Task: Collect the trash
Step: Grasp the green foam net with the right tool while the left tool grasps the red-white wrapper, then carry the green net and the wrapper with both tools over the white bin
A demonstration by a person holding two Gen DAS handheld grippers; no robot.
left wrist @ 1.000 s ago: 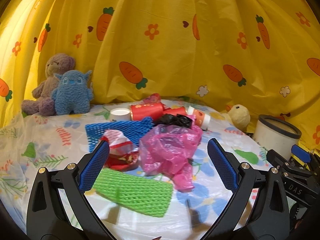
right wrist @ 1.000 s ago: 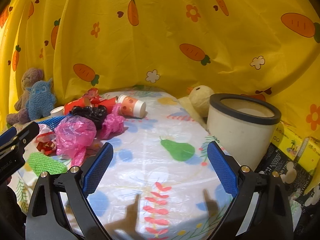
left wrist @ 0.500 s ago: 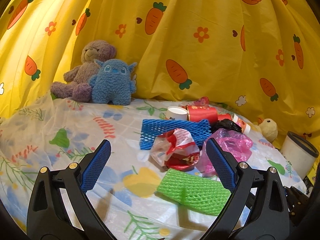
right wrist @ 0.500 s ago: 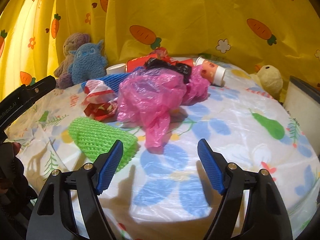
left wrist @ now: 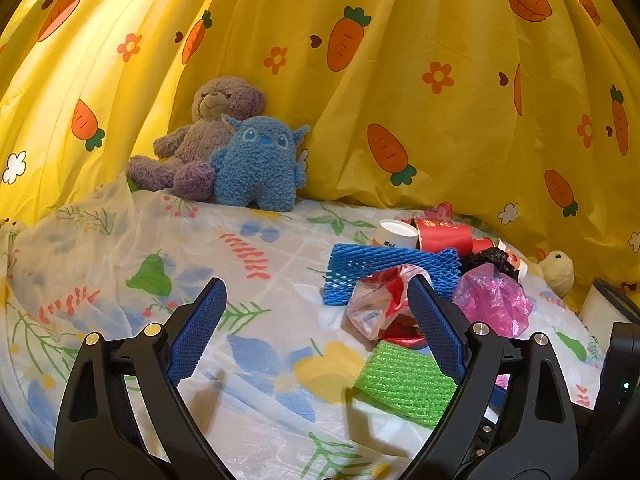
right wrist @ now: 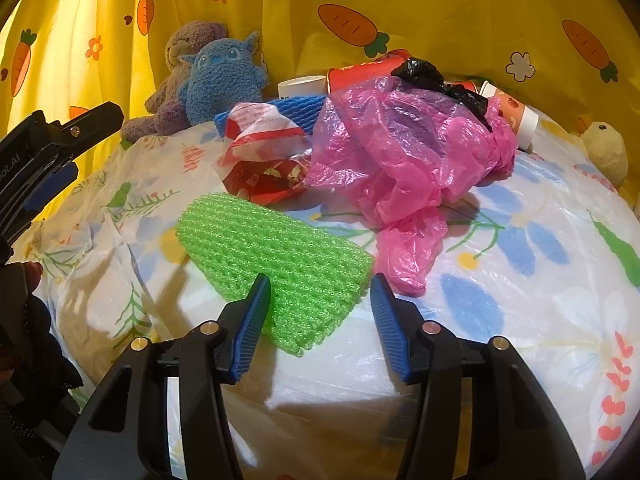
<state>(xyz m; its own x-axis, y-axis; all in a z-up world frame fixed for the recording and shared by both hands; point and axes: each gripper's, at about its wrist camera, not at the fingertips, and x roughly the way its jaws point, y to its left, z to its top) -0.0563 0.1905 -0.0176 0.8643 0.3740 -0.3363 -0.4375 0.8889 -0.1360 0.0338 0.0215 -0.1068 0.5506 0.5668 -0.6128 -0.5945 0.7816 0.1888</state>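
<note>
Right gripper [right wrist: 320, 300] moved onto green foam net [right wrist: 276, 256], jaws closing; left gripper [left wrist: 316, 320] wide, empty.

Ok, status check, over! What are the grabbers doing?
Right hand-held gripper closing around green foam net, not pinching yet. Left hand-held gripper open, empty. Pink bag alongside, clear.

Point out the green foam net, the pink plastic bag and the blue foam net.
green foam net [right wrist: 276, 252]: right wrist view, middle of mesh.
pink plastic bag [right wrist: 404, 140]: right wrist view, crumpled centre.
blue foam net [left wrist: 384, 260]: left wrist view, upper mesh.
</note>
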